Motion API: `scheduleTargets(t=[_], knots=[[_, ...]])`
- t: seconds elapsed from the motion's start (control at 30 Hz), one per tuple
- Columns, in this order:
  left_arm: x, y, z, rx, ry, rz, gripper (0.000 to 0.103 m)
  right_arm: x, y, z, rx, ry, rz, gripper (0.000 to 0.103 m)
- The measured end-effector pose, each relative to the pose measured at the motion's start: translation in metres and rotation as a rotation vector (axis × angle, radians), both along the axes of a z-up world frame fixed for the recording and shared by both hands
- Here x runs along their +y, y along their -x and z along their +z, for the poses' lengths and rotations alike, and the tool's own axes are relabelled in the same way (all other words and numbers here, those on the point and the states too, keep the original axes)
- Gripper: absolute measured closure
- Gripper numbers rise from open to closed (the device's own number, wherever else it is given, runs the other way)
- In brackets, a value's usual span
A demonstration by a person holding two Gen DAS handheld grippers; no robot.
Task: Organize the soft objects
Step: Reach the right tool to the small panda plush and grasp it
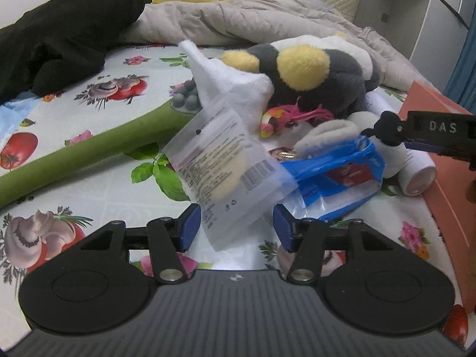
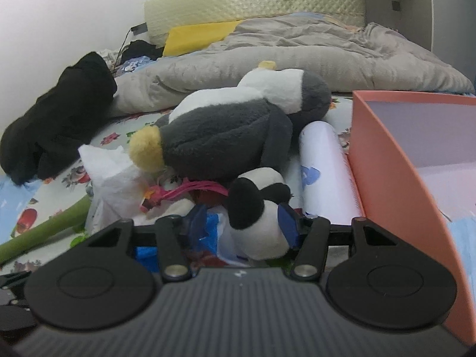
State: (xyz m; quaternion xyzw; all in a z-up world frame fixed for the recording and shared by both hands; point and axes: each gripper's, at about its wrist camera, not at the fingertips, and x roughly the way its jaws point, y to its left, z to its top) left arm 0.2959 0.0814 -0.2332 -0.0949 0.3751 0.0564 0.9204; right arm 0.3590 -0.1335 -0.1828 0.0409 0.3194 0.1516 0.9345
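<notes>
In the left wrist view my left gripper (image 1: 236, 226) is open over the flowered bedsheet. A clear labelled plastic bag (image 1: 220, 172) with something yellow inside stands between its blue pads, not visibly squeezed. Behind it lie a white cloth (image 1: 235, 89), a grey, white and yellow plush penguin (image 1: 321, 80) and a long green plush (image 1: 89, 154). In the right wrist view my right gripper (image 2: 242, 223) is open around a small black-and-white plush (image 2: 258, 217). The right pad touches it and the left pad stands apart. The penguin (image 2: 226, 142) lies just beyond.
A salmon box (image 2: 386, 160) stands open at the right, with a white roll (image 2: 324, 172) against its side. A blue plastic pack (image 1: 336, 175) and a pink feather toy (image 1: 297, 116) lie in the pile. A black garment (image 1: 59, 35) and a grey duvet (image 2: 297, 59) lie behind.
</notes>
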Motion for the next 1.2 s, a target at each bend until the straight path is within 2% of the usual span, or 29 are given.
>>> scheduleTargets(t=[0.1, 0.13, 0.23, 0.27, 0.3, 0.4, 0.83, 1.2], knots=[[0.003, 0.000, -0.003, -0.015, 0.010, 0.015, 0.046, 0.007, -0.005, -0.005, -0.011, 0.032, 0.004, 0.056], [0.003, 0.000, -0.003, -0.018, 0.011, 0.018, 0.048, 0.010, -0.007, -0.006, -0.016, 0.046, 0.005, 0.065], [0.005, 0.000, -0.003, -0.029, 0.039, 0.016, 0.062, 0.012, -0.007, -0.007, -0.020, 0.075, 0.007, 0.070], [0.005, 0.001, -0.002, -0.035, 0.045, 0.015, 0.069, 0.012, -0.006, -0.006, -0.022, 0.082, 0.010, 0.072], [0.005, 0.001, -0.001, -0.038, 0.047, 0.015, 0.080, 0.012, -0.005, -0.005, -0.026, 0.090, 0.012, 0.073], [0.005, 0.006, 0.003, -0.046, 0.059, 0.021, 0.088, 0.011, -0.001, -0.001, -0.037, 0.103, 0.012, 0.076], [0.003, 0.065, 0.027, -0.059, 0.092, 0.016, 0.090, 0.002, 0.047, 0.020, -0.056, 0.129, 0.030, 0.081], [-0.014, 0.125, 0.032, -0.037, 0.187, -0.032, 0.090, -0.010, 0.121, 0.030, -0.071, 0.188, 0.048, 0.081]])
